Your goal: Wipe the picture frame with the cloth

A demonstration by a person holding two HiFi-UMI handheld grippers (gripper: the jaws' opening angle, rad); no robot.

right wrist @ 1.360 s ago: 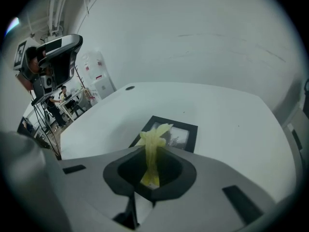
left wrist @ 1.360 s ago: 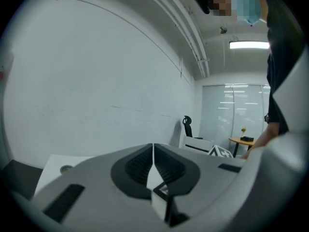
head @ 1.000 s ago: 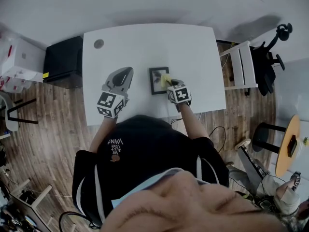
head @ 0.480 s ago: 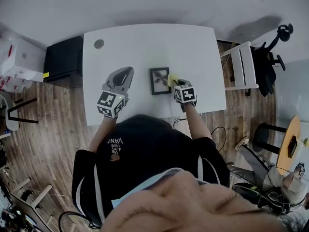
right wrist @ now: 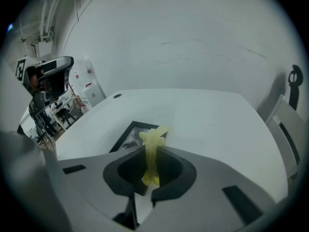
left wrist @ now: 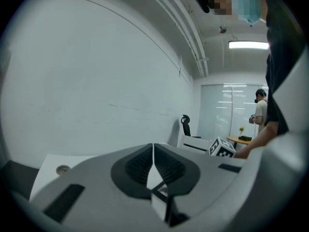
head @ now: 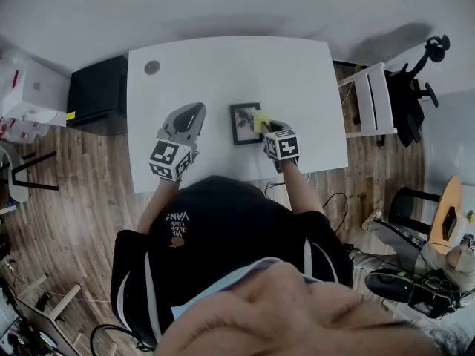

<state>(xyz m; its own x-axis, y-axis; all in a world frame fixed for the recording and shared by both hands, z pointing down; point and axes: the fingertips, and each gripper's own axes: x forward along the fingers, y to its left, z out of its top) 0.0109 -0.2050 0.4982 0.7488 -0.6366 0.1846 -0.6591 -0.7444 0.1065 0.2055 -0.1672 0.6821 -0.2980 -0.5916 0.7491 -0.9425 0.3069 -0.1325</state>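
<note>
A small black picture frame (head: pixel 243 123) lies flat on the white table (head: pixel 223 73), near its front edge. In the right gripper view the picture frame (right wrist: pixel 130 135) shows just beyond the jaws. My right gripper (head: pixel 264 124) is shut on a yellow cloth (head: pixel 261 119), bunched at the frame's right edge. The yellow cloth (right wrist: pixel 152 153) stands up between the jaws of the right gripper (right wrist: pixel 153 166). My left gripper (head: pixel 189 115) hovers left of the frame, apart from it. Its jaws meet with nothing between them, as the left gripper (left wrist: pixel 153 166) view shows.
A round grommet (head: pixel 152 67) sits at the table's far left corner. A black cabinet (head: pixel 96 91) stands left of the table, a white chair (head: pixel 369 101) and a black office chair (head: pixel 415 87) to its right. Another person (left wrist: pixel 260 111) stands far off.
My right gripper with the cloth slid right off the frame's edge, then came back a little to the left. The left gripper has stayed in place.
</note>
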